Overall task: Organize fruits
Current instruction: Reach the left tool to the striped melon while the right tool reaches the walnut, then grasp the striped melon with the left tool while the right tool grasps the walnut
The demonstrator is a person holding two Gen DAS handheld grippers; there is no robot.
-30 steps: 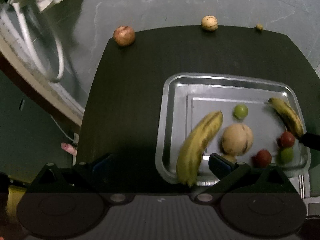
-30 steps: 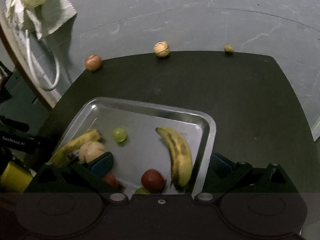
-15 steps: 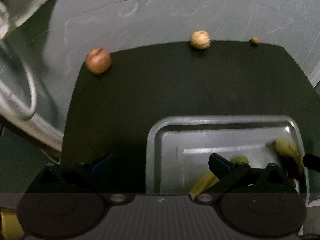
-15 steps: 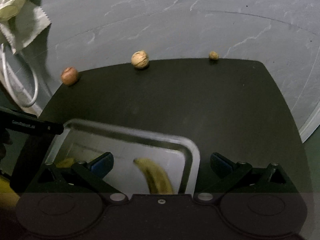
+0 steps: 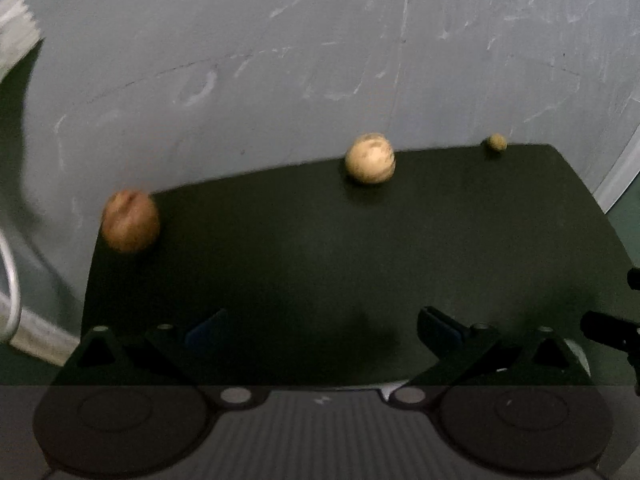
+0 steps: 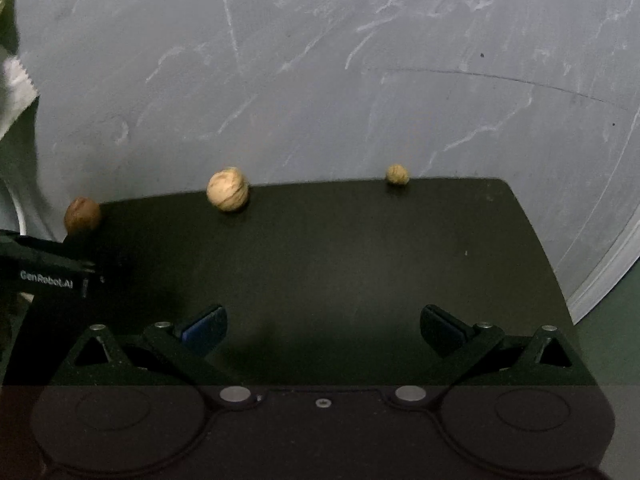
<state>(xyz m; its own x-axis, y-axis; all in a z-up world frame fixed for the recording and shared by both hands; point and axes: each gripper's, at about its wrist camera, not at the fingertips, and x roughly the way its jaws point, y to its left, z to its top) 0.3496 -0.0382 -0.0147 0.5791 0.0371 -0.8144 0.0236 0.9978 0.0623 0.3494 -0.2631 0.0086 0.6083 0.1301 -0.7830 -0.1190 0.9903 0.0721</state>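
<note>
Three fruits lie along the far edge of the dark table (image 5: pixel 320 248): a reddish-brown round fruit (image 5: pixel 130 220) at the left, a pale tan round fruit (image 5: pixel 370 157) in the middle and a small tan one (image 5: pixel 497 142) at the right. They show in the right wrist view as well: the reddish one (image 6: pixel 82 215), the pale one (image 6: pixel 228 189), the small one (image 6: pixel 397 175). My left gripper (image 5: pixel 322 326) is open and empty over the near table. My right gripper (image 6: pixel 323 326) is open and empty too. The metal tray is out of view.
A grey scratched floor (image 6: pixel 320 80) lies beyond the table. The left gripper's black body (image 6: pixel 44 268) reaches in at the left of the right wrist view. A white tube (image 5: pixel 10 292) and white cloth (image 5: pixel 16 36) are at the far left.
Both grippers have tilted up and moved forward. The tray with bananas and small fruits has slid out of both views. The three fruits at the far edge look closer.
</note>
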